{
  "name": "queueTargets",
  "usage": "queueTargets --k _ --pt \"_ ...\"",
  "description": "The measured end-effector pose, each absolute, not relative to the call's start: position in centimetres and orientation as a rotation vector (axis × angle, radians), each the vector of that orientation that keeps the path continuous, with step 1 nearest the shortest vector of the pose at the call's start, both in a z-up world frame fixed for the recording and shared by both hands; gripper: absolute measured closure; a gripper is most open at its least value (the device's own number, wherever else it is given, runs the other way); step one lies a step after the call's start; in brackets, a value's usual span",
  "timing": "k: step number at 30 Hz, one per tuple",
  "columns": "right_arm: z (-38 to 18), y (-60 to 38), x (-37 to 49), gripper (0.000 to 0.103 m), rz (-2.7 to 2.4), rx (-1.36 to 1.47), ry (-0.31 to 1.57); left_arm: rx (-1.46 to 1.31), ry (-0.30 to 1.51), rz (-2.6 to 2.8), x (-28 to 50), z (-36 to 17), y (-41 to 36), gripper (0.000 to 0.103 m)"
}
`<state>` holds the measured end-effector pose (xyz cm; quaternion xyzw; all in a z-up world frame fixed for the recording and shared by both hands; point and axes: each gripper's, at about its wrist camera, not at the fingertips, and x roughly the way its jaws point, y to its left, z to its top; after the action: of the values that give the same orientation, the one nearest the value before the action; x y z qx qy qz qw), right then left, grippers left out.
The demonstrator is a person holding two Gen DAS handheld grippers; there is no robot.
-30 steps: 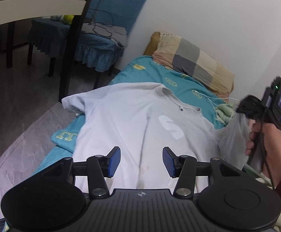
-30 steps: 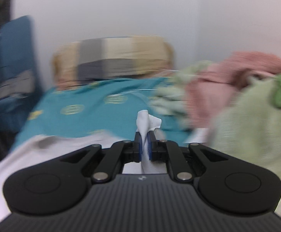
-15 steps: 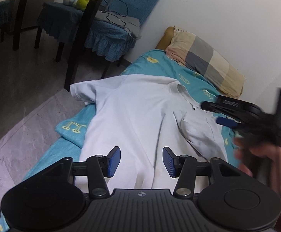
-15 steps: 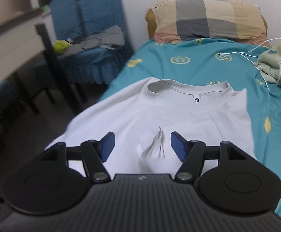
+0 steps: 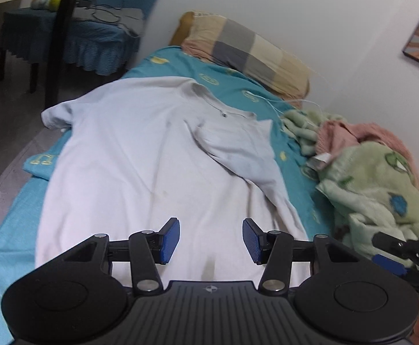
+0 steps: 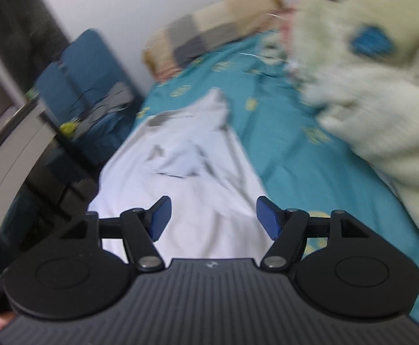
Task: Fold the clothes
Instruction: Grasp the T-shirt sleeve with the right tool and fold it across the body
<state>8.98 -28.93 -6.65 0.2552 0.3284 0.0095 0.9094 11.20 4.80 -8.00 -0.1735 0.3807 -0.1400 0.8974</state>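
A white T-shirt [image 5: 140, 155] lies flat on the teal bed sheet [image 5: 232, 86], collar toward the pillow. Its right sleeve [image 5: 238, 149] is folded inward over the chest; the left sleeve [image 5: 57, 112] hangs spread at the bed's edge. My left gripper [image 5: 211, 240] is open above the shirt's lower hem, holding nothing. My right gripper [image 6: 212, 218] is open too, over the shirt's [image 6: 180, 172] lower right side; that view is blurred. The right gripper's tip [image 5: 393, 256] shows at the lower right of the left wrist view.
A checked pillow [image 5: 247, 49] lies at the head of the bed. A heap of green and pink blankets [image 5: 373, 172] fills the bed's right side, with a white cable [image 5: 272, 103] beside it. A blue-covered chair [image 5: 94, 37] and a dark table leg [image 5: 62, 37] stand left, over grey floor.
The right gripper let go of the sleeve it held, leaving it folded over the chest, then drew back to the shirt's lower right. The left gripper stayed open, shifting slightly.
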Motion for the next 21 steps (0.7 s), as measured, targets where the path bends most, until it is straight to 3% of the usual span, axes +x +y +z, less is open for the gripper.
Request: queueTargets --k 4,13,21 --pt "-7.1 -30.4 8.6 0.035 0.016 0.604 0.682 -0.29 0.792 -0.304 11.5 -7.9 2.2 0.05" --pt "-9.0 -31.8 13.5 0.035 0.103 0.494 0.65 -0.152 0.744 -0.163 16.7 -7.1 1.5 0.049" --pt "-11.0 -29.5 27.0 0.035 0.146 0.398 0.715 -0.21 0.714 -0.156 17.0 -7.3 2.9 0.045"
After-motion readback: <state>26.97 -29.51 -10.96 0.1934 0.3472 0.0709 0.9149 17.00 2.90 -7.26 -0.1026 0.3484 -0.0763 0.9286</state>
